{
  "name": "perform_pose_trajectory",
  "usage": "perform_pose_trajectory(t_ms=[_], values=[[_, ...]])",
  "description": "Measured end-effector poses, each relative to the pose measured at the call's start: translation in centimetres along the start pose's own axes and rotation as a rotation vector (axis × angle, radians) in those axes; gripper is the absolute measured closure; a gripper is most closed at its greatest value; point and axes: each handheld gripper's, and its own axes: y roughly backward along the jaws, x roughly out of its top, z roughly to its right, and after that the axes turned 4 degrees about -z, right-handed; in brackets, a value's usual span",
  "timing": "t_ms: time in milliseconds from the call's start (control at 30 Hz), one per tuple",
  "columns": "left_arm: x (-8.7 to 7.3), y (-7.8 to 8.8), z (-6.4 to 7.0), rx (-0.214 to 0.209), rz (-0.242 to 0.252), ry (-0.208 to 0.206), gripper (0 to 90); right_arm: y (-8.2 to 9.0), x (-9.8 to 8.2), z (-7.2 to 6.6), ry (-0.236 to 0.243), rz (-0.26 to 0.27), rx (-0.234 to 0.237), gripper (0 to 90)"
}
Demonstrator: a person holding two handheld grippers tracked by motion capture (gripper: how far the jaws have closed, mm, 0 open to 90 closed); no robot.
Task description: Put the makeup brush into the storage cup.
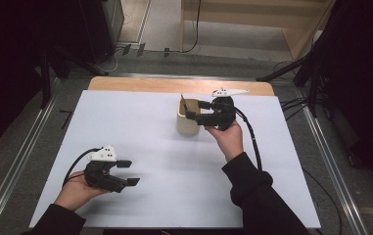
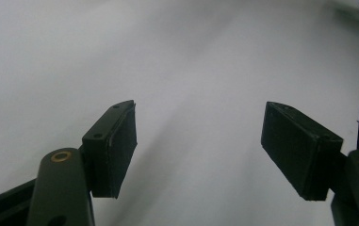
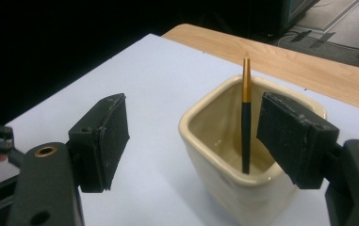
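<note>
In front of you a white rectangular sheet covers nearly all of the light wooden tabletop, which shows as a bare strip along the far edge. Around the table you have grey carpeted floor, with a silver metal rail running along your left and another along your right. Thin black cables lie on the floor by the far right corner. Beyond the table stands a pale wooden shelf unit.
</note>
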Motion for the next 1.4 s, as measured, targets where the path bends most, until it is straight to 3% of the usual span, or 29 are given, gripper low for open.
perform_pose_trajectory(t_ms=[567, 1400], values=[[0.0, 0.0, 0.0, -0.002, -0.009, 0.001, 28.0, 0.9, -2.4, -1.7, 0.044, -0.059, 0.103, 26.2], [0.0, 0.0, 0.0, -0.006, -0.009, 0.003, 27.5, 1.8, -5.4, -3.3, 0.116, -0.116, 0.153, 25.9]])
